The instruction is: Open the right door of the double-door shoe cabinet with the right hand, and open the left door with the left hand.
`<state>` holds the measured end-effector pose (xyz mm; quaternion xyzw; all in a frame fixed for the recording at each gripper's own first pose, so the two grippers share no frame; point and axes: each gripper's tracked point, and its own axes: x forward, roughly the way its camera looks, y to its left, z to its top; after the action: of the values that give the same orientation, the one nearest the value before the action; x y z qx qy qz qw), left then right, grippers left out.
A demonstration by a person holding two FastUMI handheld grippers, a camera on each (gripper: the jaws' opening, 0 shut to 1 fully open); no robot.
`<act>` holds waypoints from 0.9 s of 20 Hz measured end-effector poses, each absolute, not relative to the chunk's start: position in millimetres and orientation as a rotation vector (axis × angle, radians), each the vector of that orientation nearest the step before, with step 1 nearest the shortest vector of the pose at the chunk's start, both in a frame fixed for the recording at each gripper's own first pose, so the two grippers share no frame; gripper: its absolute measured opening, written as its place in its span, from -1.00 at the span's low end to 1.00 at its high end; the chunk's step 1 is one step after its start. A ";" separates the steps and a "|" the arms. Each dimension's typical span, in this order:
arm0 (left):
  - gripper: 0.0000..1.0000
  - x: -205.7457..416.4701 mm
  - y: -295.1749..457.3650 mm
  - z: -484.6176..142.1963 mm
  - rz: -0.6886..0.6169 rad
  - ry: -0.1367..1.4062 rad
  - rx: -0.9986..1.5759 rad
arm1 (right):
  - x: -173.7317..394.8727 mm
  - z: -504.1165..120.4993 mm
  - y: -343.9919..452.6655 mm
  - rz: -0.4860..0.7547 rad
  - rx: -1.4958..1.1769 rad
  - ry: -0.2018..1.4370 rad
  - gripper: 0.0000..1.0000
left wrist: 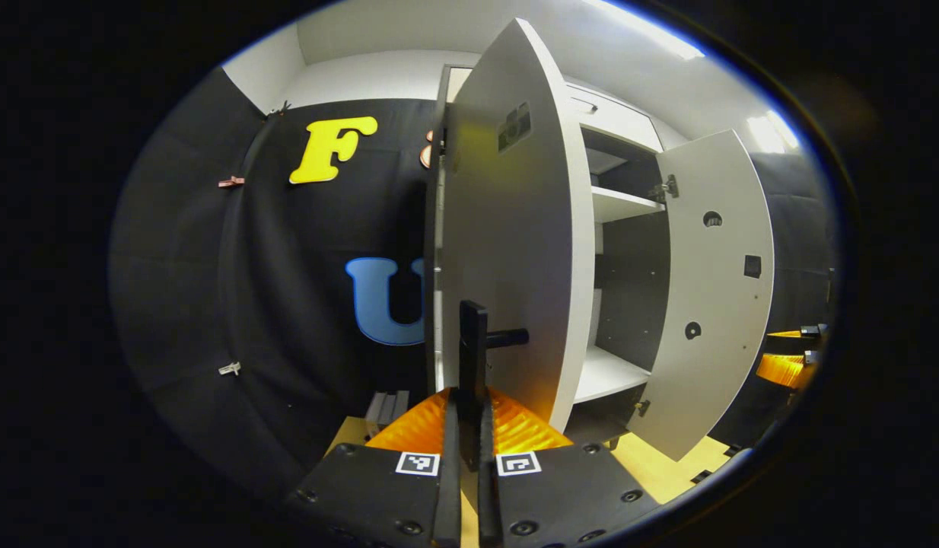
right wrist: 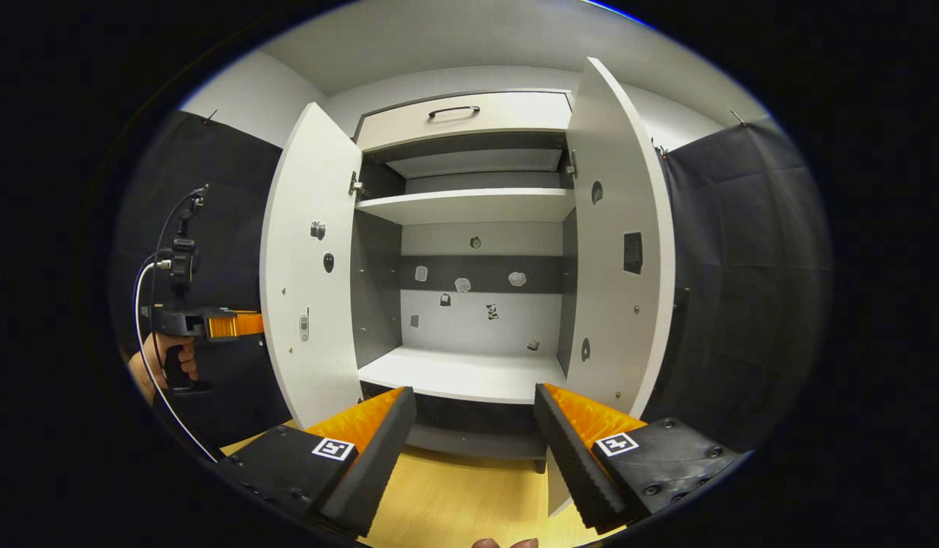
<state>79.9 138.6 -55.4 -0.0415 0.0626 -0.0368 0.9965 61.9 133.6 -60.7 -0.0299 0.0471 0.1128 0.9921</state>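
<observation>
Here the left gripper [left wrist: 469, 426], at bottom centre of its own view, is clamped on the left door's [left wrist: 507, 251] handle [left wrist: 473, 358]. The right gripper view shows the cabinet [right wrist: 469, 209] open mid-frame, right door [right wrist: 618, 251] swung wide, right gripper [right wrist: 475, 449] spread apart below.

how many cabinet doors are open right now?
2. The left door is swung out, its handle clamped in the left gripper. The right door is swung out, with the right gripper open and off it.
</observation>
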 end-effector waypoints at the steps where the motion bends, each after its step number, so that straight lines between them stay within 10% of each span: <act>1: -0.77 79.0 152.5 -56.6 -0.064 0.117 -0.087 | 61.9 -62.0 138.0 0.231 -0.062 0.096 0.97; 14: -0.71 74.9 180.7 -60.2 -0.050 0.117 -0.025 | 51.4 -65.2 169.9 0.241 -0.065 0.102 0.96; 18: -0.42 74.0 180.2 -59.2 0.027 0.117 -0.046 | 44.3 -64.3 156.9 0.216 -0.042 0.110 0.96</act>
<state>74.0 180.2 -59.2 -0.0228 0.0584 0.0134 0.9979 44.3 156.9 -64.3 -0.0210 0.0548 0.1077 0.9925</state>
